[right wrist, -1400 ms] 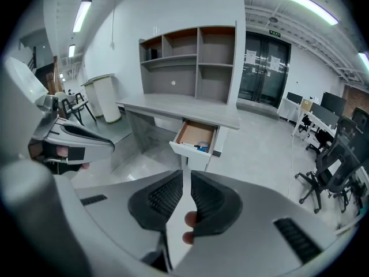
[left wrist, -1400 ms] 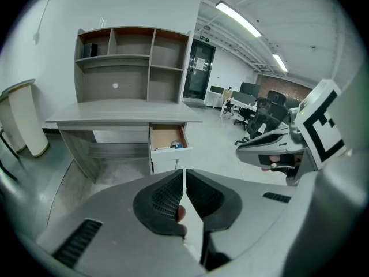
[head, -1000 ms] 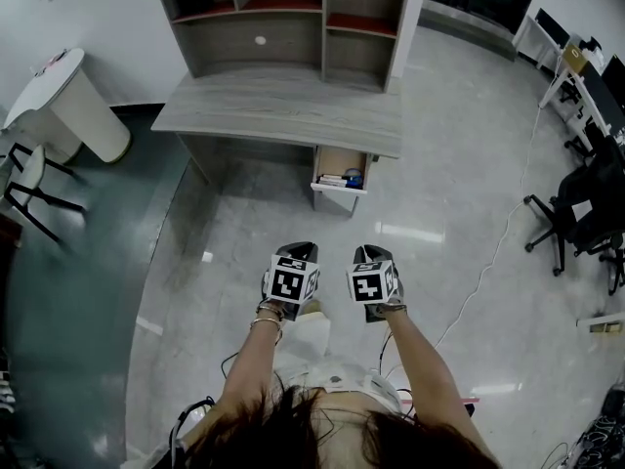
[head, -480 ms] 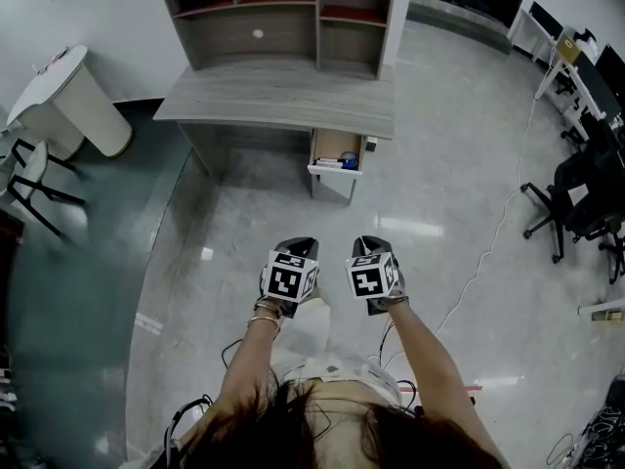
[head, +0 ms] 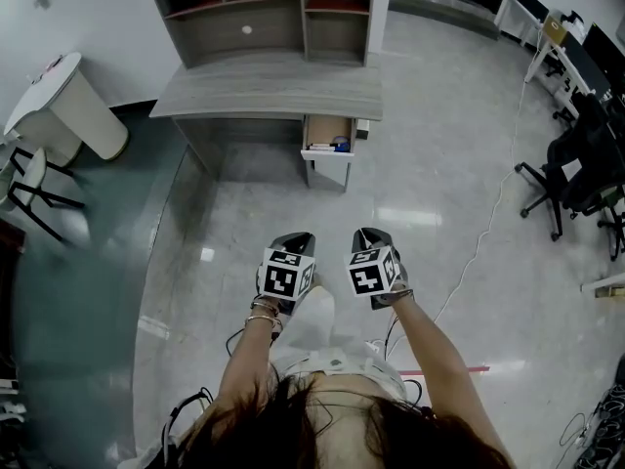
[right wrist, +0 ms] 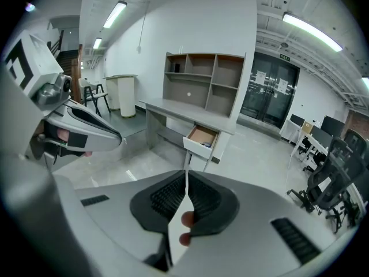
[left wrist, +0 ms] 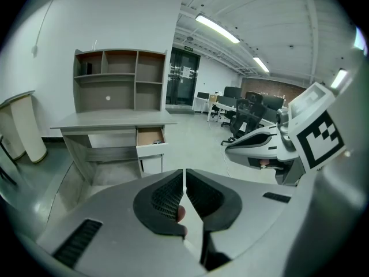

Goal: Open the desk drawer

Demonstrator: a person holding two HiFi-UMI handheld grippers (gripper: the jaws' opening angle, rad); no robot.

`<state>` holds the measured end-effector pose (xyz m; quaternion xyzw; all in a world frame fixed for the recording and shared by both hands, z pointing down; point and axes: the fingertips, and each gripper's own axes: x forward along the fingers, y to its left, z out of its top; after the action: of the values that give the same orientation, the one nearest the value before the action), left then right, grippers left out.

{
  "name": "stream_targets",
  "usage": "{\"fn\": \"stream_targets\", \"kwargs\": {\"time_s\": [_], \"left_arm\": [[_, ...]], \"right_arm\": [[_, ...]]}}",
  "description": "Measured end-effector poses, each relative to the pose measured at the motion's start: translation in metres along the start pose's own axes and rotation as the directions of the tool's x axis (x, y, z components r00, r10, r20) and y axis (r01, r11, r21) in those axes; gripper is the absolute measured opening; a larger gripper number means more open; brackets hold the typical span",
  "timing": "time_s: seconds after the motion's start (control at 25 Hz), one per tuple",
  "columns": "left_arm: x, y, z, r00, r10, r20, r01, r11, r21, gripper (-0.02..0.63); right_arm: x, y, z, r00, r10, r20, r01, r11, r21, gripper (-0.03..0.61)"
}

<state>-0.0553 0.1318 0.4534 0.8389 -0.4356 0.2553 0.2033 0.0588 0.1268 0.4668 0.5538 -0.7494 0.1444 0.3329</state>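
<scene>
The shallow white-fronted drawer (head: pixel 327 151), tan inside, stands pulled out from under the right end of the grey wood-grain desk (head: pixel 264 91), jutting past its front edge. A small blue thing and some flat pale items lie in it, too small to name. Along the desk's back edge rises a matching open-shelved hutch (head: pixel 259 18) of square and oblong compartments, some shelves reddish-brown on top.

Well apart from the desk, over the glossy pale stone-look floor (head: pixel 439 198), the two tools hang side by side, both aimed at the drawer. The smooth grey left gripper (head: pixel 295 242) has its ribbed black pads pressed together, only a hairline slit between them and nothing caught there. The right gripper (head: pixel 369 237), of the same moulded shape, is likewise pressed together and empty; a fingertip shows beneath its pads. Each carries a white cube with black square markers.

Left of the desk stands a rounded white counter (head: pixel 63 106); far right, black wheeled office chairs (head: pixel 576 179).
</scene>
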Motion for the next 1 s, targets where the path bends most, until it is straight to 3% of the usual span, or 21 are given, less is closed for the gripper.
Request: {"fn": "stream_targets", "kwargs": {"time_s": [0.48, 1.0], "left_arm": [[-0.045, -0.027, -0.003, 0.999, 0.012, 0.050, -0.015, 0.999, 0.053, 0.025], [-0.081, -0.057, 0.006, 0.995, -0.023, 0.099, 0.010, 0.991, 0.132, 0.025]], "right_arm": [[-0.052, 0.013, -0.013, 0.999, -0.008, 0.046, 0.006, 0.999, 0.041, 0.029], [-0.092, 0.012, -0.044, 0.999, -0.010, 0.047, 0.009, 1.000, 0.013, 0.025]]}}
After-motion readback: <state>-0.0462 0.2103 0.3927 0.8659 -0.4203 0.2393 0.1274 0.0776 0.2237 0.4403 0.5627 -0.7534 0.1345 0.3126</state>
